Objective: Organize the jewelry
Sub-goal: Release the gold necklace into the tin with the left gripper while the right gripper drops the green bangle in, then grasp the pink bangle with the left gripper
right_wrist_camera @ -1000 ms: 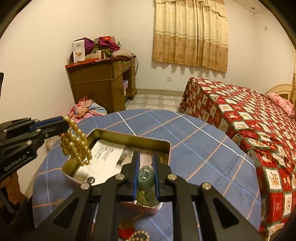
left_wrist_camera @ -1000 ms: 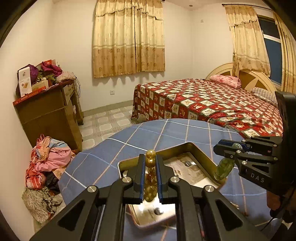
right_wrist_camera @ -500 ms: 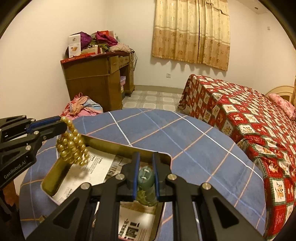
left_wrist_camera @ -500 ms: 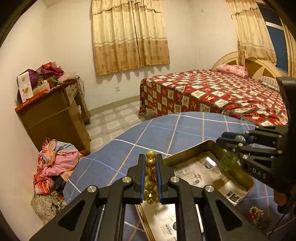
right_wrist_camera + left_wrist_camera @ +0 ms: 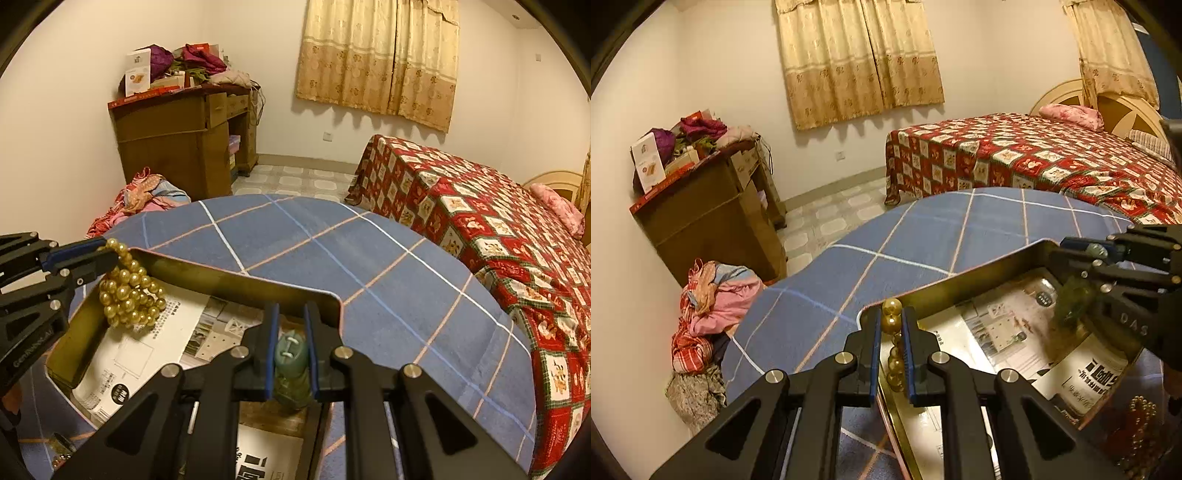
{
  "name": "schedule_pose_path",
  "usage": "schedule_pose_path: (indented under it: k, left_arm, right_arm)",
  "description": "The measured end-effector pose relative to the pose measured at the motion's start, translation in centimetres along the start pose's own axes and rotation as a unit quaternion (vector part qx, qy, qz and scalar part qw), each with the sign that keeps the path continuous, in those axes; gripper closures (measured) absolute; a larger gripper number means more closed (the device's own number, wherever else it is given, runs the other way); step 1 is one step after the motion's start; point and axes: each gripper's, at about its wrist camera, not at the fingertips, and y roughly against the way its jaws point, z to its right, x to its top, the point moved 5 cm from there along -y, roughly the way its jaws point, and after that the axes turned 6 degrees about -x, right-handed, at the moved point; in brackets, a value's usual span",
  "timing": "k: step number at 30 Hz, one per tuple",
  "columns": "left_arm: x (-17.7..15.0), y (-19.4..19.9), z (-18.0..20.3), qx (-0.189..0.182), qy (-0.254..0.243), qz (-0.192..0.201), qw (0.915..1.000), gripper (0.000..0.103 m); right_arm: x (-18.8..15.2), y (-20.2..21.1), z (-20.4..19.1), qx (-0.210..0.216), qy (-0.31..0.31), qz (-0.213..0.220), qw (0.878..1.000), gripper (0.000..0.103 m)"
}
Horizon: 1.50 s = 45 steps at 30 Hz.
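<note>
- Two grippers are in my views, each clamped on a piece of jewelry over the gold tin [image 5: 236, 282].
- My left gripper [image 5: 891, 325] has its jaws narrow, pinching a gold bead bracelet [image 5: 892, 321]; in the right wrist view the rest of that bracelet [image 5: 127, 293] hangs in a bunch just above the tin's far left corner.
- My right gripper [image 5: 290, 345] is squeezed onto a green stone bracelet [image 5: 291, 363], held above the tin's near right part; in the left wrist view that piece [image 5: 1071, 302] is blurred.
- Writing I can read: "DAS" on the side of the right gripper [image 5: 1108, 258], and part of "GenRobot" on the left gripper [image 5: 55, 266]. Printed paper [image 5: 147, 347] lines the tin; its characters are too small for me to read.
- More beads [image 5: 1141, 424], gold and red, lie on the blue checked cloth [image 5: 332, 251] beside the tin's right wall.
- Compared with a second ago, both views sit lower and closer to the tin, its rim now fills more of each picture, and both grips look unchanged.
- Farther off: a heap of clothes [image 5: 713, 306] on the floor, a wooden desk [image 5: 184, 136] piled with boxes, a bed with a red patterned cover [image 5: 1034, 155], and beige curtains [image 5: 376, 59].
</note>
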Motion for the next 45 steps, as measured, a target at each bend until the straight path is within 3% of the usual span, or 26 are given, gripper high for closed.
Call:
schedule_pose_path:
  k: [26, 28, 29, 30, 32, 34, 45]
  left_arm:
    - [-1.2, -1.1, -1.1, 0.016, -0.004, -0.018, 0.9997, 0.092]
    - [-1.3, -1.0, -0.9, 0.030, -0.010, -0.025, 0.9992, 0.087]
    - [-1.3, -0.6, -0.8, 0.041, -0.012, -0.028, 0.9987, 0.072]
    - [-1.3, -0.1, -0.6, 0.044, -0.012, -0.023, 0.9987, 0.046]
    - [-1.1, 1.7, -0.5, 0.056, -0.011, 0.008, 0.9983, 0.021]
    - [-1.1, 3.2, -0.3, 0.047, -0.013, 0.026, 0.9985, 0.021]
    - [-4.9, 7.7, 0.4, 0.065, -0.009, 0.008, 0.9978, 0.021]
  right_arm:
    - [-0.1, -0.1, -0.7, -0.016, 0.023, 0.005, 1.000, 0.084]
    - [-0.2, 0.0, -0.7, -0.010, 0.024, 0.003, 1.000, 0.075]
    - [-0.2, 0.1, -0.6, -0.007, 0.022, 0.003, 1.000, 0.058]
    - [-0.3, 0.4, -0.5, -0.003, 0.019, 0.004, 1.000, 0.049]
    - [-0.4, 1.2, -0.2, 0.002, 0.012, 0.008, 1.000, 0.049]
    - [-0.6, 2.0, 0.2, -0.001, 0.006, 0.010, 1.000, 0.049]
    - [-3.9, 5.5, 1.3, -0.012, -0.014, 0.002, 1.000, 0.047]
